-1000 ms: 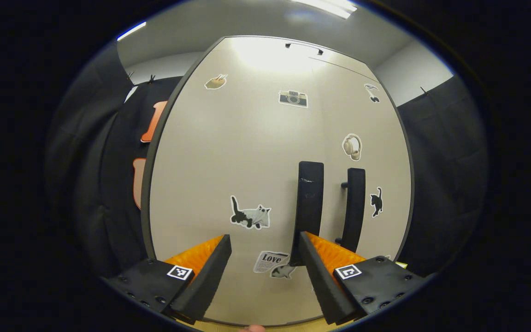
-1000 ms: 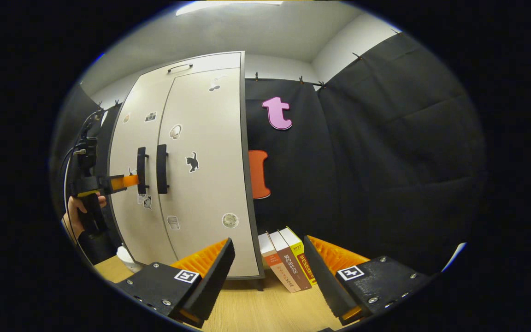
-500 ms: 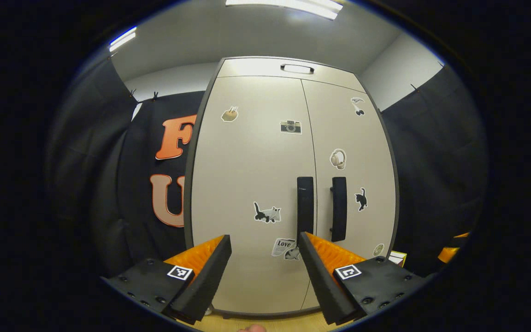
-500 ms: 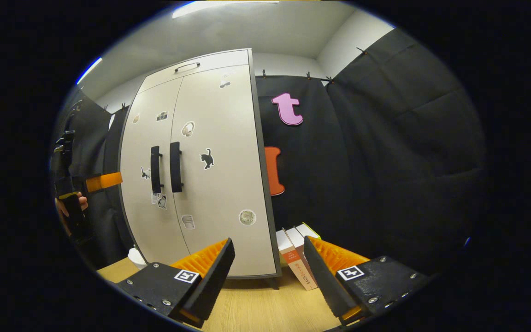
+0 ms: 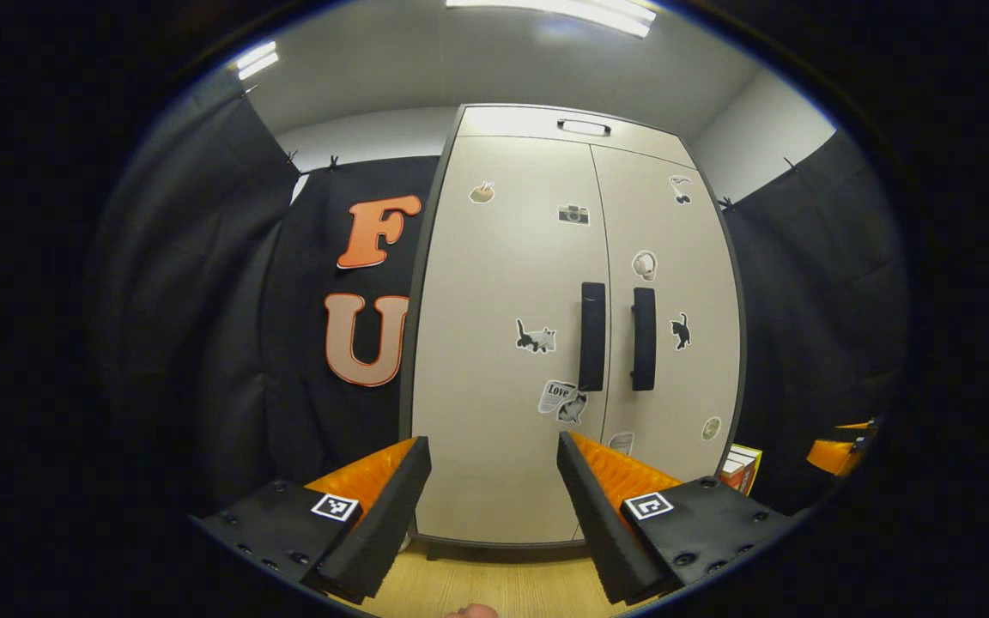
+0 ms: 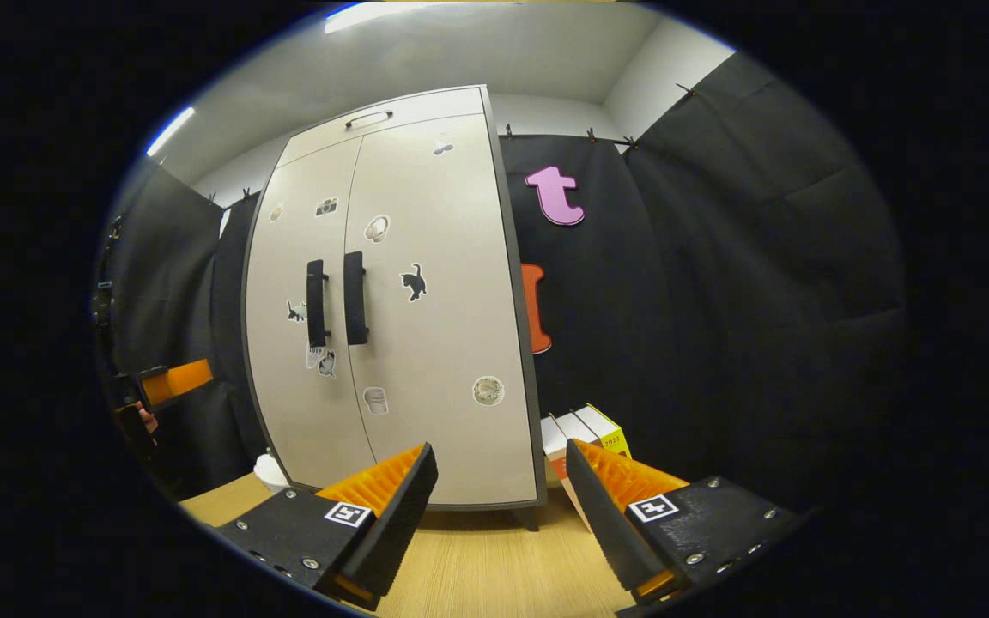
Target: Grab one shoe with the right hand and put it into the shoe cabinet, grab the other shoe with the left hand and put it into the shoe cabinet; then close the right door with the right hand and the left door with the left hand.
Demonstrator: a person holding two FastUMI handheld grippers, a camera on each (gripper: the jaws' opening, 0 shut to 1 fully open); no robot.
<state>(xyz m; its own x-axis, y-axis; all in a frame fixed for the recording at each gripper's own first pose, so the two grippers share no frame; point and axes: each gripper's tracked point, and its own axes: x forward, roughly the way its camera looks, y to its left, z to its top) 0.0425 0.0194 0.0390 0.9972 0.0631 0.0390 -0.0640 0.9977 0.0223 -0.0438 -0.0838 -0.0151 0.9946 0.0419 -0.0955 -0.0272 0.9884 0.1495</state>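
The pale shoe cabinet [image 5: 512, 283] [image 6: 452, 283] stands upright with both doors shut, their two black handles [image 5: 592, 336] [image 5: 643, 338] side by side at the middle seam. Stickers dot both doors. My left gripper [image 5: 493, 468] is open with nothing between its fingers, held back from the left door. In the right gripper view my right gripper [image 6: 499, 472] is open too, off to the cabinet's right front; the left gripper [image 6: 170, 382] and the hand holding it appear at the far left edge. In the left gripper view the right gripper's fingers [image 5: 834, 453] peek in at the far right. No shoe is in sight.
Several books [image 6: 585, 427] lean against the booth wall right of the cabinet, also seen as books [image 5: 742, 468] in the left gripper view. A small white object [image 6: 270, 470] sits on the wooden floor [image 6: 477, 575] by the cabinet's left foot. Black cloth walls surround the booth.
My left gripper has drawn back from the left door, so the whole cabinet now fits in view. The right gripper has also shifted, with the cabinet sliding rightward in its view. Both stayed open.
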